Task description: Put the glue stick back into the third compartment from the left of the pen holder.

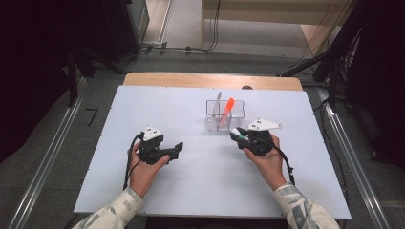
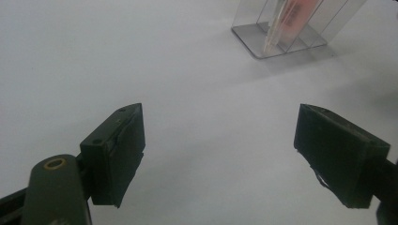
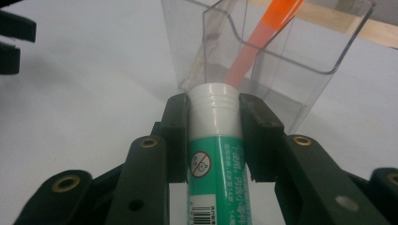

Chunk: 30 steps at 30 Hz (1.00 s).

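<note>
A clear plastic organizer (image 1: 225,115) stands past the middle of the white table; it holds an orange pen (image 1: 226,111) and a thin grey tool (image 1: 217,105). My right gripper (image 1: 237,133) is shut on a green-and-white glue stick (image 3: 216,154), whose white ribbed end points at the organizer (image 3: 263,51) just in front of it. The orange pen (image 3: 263,42) leans inside. My left gripper (image 1: 178,149) sits low over the table at the left, its jaws wide apart with nothing between them. In the left gripper view the organizer (image 2: 291,28) stands far ahead to the right.
The white table top (image 1: 191,191) lies on a wooden table whose far edge (image 1: 210,79) shows beyond it. Metal rails run along the floor on both sides. In the right gripper view the left gripper (image 3: 14,40) shows at the upper left edge.
</note>
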Each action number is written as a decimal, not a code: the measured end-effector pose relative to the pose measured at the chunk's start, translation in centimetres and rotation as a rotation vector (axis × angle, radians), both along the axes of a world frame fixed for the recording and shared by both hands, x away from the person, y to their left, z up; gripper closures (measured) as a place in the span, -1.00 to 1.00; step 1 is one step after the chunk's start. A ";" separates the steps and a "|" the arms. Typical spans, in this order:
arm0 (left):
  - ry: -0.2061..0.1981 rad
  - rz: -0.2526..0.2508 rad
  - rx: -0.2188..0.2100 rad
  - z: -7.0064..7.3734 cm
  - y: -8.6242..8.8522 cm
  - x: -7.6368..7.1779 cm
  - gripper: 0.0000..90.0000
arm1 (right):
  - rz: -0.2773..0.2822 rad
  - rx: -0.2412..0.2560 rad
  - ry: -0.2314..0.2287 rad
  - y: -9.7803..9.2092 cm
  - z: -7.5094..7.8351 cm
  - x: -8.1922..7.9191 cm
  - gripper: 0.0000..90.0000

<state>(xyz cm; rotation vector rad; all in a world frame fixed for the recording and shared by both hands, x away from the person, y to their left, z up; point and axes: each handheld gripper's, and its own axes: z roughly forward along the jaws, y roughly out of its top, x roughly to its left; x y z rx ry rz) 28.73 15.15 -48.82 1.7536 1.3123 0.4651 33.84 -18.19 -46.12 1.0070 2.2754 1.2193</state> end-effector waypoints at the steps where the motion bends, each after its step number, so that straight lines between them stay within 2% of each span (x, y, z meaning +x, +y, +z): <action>1: -0.001 0.000 0.000 0.0 0.0 0.0 -0.61 | -0.005 0.007 -0.002 -0.1 0.2 0.2 0.41; 17: 0.000 0.002 0.000 0.0 0.1 0.0 -0.61 | -0.091 0.068 -0.032 -0.3 2.3 2.8 0.41; 22: -0.001 0.000 -0.002 0.0 0.1 0.0 -0.61 | -0.126 0.080 -0.039 -0.1 2.8 3.7 0.41; 30: -0.001 -0.001 -0.006 0.0 0.1 0.1 -0.61 | -0.148 0.094 -0.057 0.7 3.8 5.3 0.41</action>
